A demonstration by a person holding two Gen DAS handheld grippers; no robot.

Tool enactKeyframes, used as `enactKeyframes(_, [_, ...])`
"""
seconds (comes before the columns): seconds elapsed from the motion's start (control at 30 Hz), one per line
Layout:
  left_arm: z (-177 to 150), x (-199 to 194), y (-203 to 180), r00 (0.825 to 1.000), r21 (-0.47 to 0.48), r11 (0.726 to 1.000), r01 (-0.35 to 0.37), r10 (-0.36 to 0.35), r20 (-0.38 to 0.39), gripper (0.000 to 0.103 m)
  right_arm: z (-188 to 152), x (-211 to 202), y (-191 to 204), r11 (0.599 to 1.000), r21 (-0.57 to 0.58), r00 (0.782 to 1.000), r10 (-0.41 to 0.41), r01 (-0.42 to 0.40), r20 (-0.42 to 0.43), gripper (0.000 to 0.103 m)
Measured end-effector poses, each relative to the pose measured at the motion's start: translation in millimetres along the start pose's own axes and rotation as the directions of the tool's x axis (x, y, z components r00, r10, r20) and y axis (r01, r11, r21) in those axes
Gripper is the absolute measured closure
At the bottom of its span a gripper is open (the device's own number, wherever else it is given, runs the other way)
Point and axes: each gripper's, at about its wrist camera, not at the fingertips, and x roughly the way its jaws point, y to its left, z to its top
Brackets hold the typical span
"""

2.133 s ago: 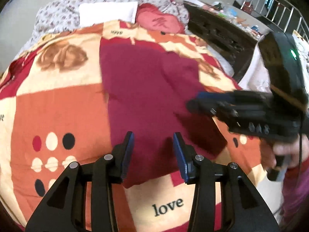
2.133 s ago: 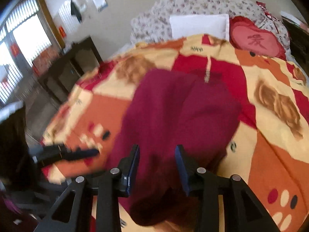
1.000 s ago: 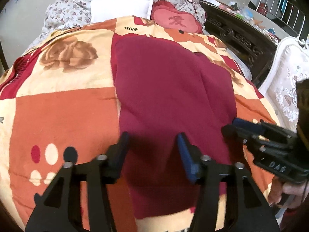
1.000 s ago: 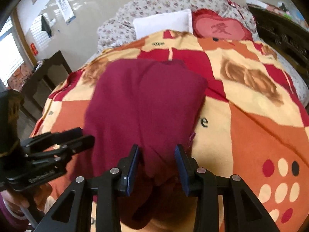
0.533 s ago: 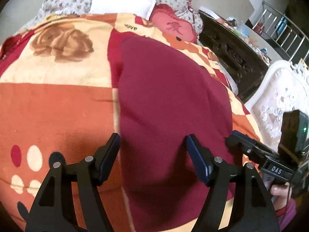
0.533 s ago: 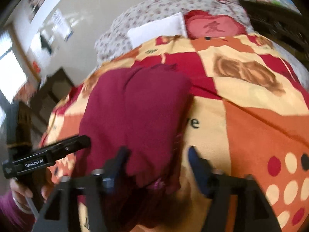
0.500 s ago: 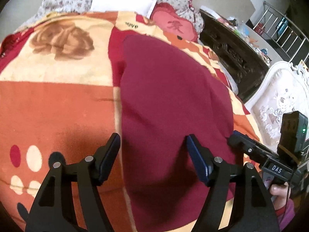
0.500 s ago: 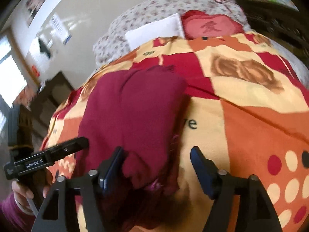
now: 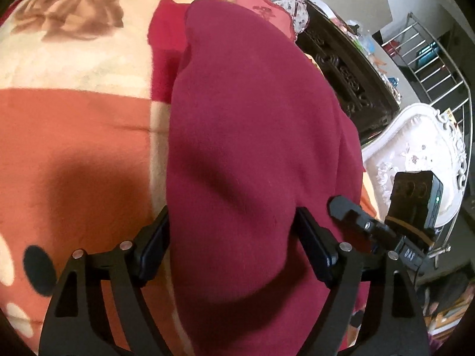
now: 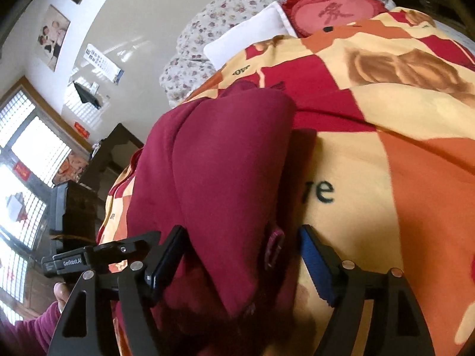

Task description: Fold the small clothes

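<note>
1. The left gripper [image 9: 234, 237] has just been opening; its jaws stand wide, with the maroon garment [image 9: 252, 124] between them, unpinched.
2. The right gripper [image 10: 242, 255] has likewise just been opening, straddling the garment's near edge.
3. The garment stretches ahead of both grippers on a patterned orange blanket [image 10: 400, 178].
4. Beyond it lies a heart-shaped red pillow [image 10: 329, 14].

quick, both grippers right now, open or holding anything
Left gripper: open, jaws just widened; the maroon garment lies between them, not clamped.
Right gripper: open, jaws just widened, astride the garment's near end, not gripping.
</note>
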Motion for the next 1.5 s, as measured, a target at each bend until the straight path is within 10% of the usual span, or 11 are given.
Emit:
enactKeyframes(0.27, [-3, -18, -18, 0.999, 0.078, 0.997, -0.023, 0.020, 0.035, 0.051, -3, -5, 31, 0.999, -0.043, 1.000, -0.020, 0.020, -0.008, 0.064])
enactKeyframes(0.73, [-88, -125, 24, 0.988, 0.030, 0.987, -0.156, 0.156, 0.003, 0.052, -67, 19, 125, 0.993, -0.023, 0.977, 0.107, -0.113, -0.187, 0.064])
enactKeyframes(0.93, [-109, -138, 46, 0.985, -0.033, 0.984, -0.174, 0.174, 0.014, 0.050, -78, 22, 138, 0.994, -0.109, 0.978, -0.041, 0.019, -0.203, 0.056])
enactKeyframes(1.2, [-91, -162, 35, 0.952, -0.015, 0.963, -0.268, 0.267, 0.150, 0.048, -50, -26, 166, 0.968, -0.217, 0.991, -0.134, 0.127, -0.017, 0.055])
enactKeyframes(1.5, [-64, -119, 33, 0.903, 0.028, 0.911, -0.411, 0.402, 0.152, 0.048, -58, 35, 181, 0.921, -0.339, 0.967, -0.235, 0.191, -0.094, 0.070])
